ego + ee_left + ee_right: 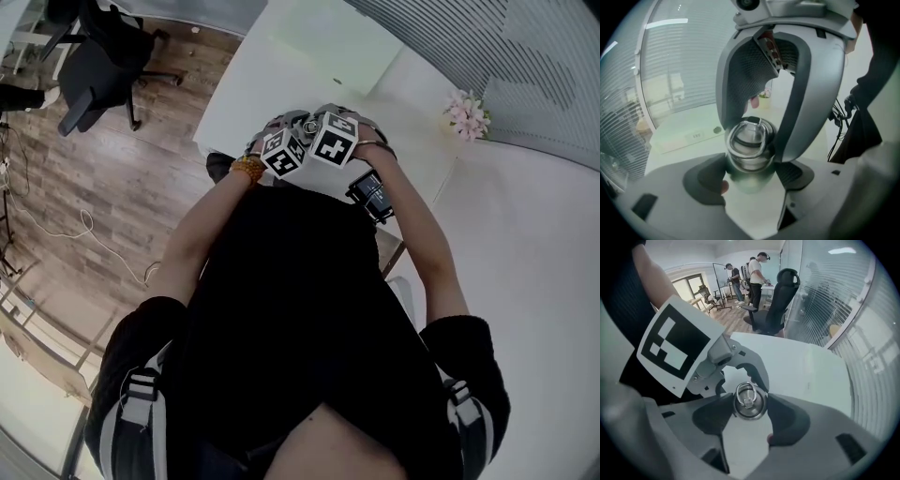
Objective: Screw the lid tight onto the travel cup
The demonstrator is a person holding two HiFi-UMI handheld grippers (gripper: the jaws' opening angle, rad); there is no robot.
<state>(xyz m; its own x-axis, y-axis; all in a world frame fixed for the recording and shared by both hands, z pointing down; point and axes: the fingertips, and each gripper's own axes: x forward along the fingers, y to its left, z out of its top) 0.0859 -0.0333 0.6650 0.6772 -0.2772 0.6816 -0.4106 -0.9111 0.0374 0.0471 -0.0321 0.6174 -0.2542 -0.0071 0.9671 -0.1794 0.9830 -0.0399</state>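
Note:
The steel travel cup (751, 180) stands upright between my left gripper's (751, 174) pads, which press on its body. Its lid (749, 137), with a wire ring on top, sits on the cup's mouth. From above, the right gripper's fingers (740, 84) reach down on both sides of the lid. In the right gripper view the lid (749, 398) lies between my right gripper's (750, 405) pads, with a slim gap on each side, so that gripper is open. The head view shows only the two marker cubes (283, 152) (334, 141) side by side at the table's near edge.
The white table (281, 75) runs away from me, and a pale flat box (689, 136) lies on it. Pink flowers (467, 114) stand at the right. A black office chair (780, 291) and several people (752, 273) are beyond the table. Glass partitions (862, 310) line one side.

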